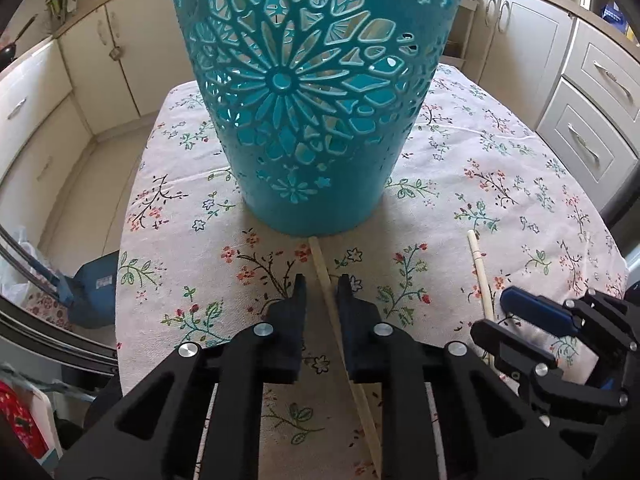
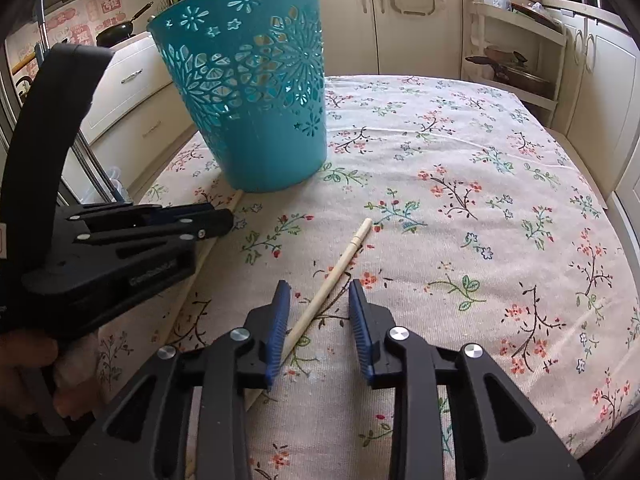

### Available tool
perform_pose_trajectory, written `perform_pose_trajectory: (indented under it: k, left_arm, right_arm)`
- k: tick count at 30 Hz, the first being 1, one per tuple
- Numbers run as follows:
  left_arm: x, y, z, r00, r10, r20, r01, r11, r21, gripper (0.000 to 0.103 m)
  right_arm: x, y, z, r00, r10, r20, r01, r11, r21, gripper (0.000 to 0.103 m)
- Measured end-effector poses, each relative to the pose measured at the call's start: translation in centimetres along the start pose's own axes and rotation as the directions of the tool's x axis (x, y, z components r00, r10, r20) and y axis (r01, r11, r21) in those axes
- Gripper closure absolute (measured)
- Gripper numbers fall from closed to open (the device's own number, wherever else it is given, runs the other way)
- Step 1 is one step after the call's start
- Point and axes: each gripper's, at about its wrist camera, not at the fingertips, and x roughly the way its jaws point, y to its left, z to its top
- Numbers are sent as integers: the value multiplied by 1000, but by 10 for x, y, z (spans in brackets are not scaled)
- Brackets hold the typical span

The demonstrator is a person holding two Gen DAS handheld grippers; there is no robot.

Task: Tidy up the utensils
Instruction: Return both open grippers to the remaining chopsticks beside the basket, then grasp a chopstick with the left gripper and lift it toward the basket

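Floral cotton cloth [image 2: 460,152], pale with red and teal sprigs, covers the counter. Cream kitchen cabinets [image 2: 408,32] with metal handles ring the room; a dark frying pan [image 2: 120,28] sits on the far worktop at 10 o'clock in the right wrist view, and an open cream shelf unit [image 2: 516,60] holding pots stands at 1 o'clock.

Teal plastic basket [image 1: 308,92], round, tapering to its base, pierced with flower-shaped cutouts, stands upright on the cloth. It fills the 12 o'clock field of the left wrist view.

Left claw [image 1: 322,286]: black fingers parted, straddling the first pale wooden chopstick [image 1: 326,280], which lies flat on the cloth and runs between them. Gap visible on both sides; no contact seen. The stick's far end reaches the basket's base at 12 o'clock, touching or just short, cannot tell which.

Right claw [image 2: 318,286]: blue-padded fingers spread wide. Second pale wooden chopstick [image 2: 340,268] lies flat on the cloth, slanting from beside the left pad toward 1 o'clock, its grooved far tip well clear of the basket. Near end passes just beside the left pad; contact cannot be judged.

Both sticks are slender, light, unvarnished in look.
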Motion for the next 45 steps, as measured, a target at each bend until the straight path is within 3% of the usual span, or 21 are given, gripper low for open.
perform_pose_trajectory:
  k: [6, 10, 13, 15, 16, 17, 19, 26, 27, 28, 32, 38, 45]
  left_arm:
    - [0, -1, 1, 1000, 14, -1, -14, 1000, 11, 86]
    - [2, 2, 1, 999, 42, 5, -42, 999, 3, 71]
    - [2, 5, 1, 999, 36, 8, -36, 999, 3, 70]
    - [2, 4, 0, 999, 37, 12, -37, 999, 8, 70]
    - [2, 4, 0, 999, 31, 14, -31, 999, 9, 73]
    - [2, 4, 0, 1000, 23, 14, -23, 1000, 11, 76]
    - [1, 3, 0, 1000, 17, 12, -17, 1000, 21, 82]
    - [3, -5, 0, 999, 38, 27, -39, 998, 49, 82]
    - [3, -7, 0, 999, 40, 32, -42, 997, 59, 84]
    - [3, -8, 0, 999, 29, 31, -31, 997, 64, 93]
    - [-1, -7, 0, 1000, 6, 18, -7, 997, 71, 98]
    - [-49, 19, 6, 993, -50, 109, 48, 999, 26, 98]
    - [-133, 42, 32, 948, -134, 289, 142, 990, -6, 98]
  right_arm:
    - [5, 1, 5, 1000, -19, 3, 19, 1000, 0, 66]
    - [6, 1, 7, 1000, -30, 6, 30, 1000, -7, 66]
    - [7, 3, 6, 999, -38, 8, 39, 999, -20, 66]
    - [7, 5, 6, 999, -41, 9, 41, 998, -38, 73]
    - [8, 6, 6, 999, -40, 7, 40, 998, -47, 87]
    - [8, 8, 6, 999, -37, 4, 37, 998, -57, 90]
    - [8, 10, 6, 999, -34, 1, 34, 997, -66, 90]
    - [11, 9, 9, 999, -45, -6, 45, 997, -60, 89]
    - [11, 9, 9, 999, -46, -7, 45, 997, -62, 89]
    - [11, 10, 9, 999, -47, -6, 46, 997, -64, 89]
    - [11, 11, 8, 999, -52, 0, 51, 996, -77, 89]
    - [10, 13, 6, 999, -50, 8, 50, 996, -76, 89]
    - [9, 14, 4, 998, -56, 19, 57, 995, -86, 89]
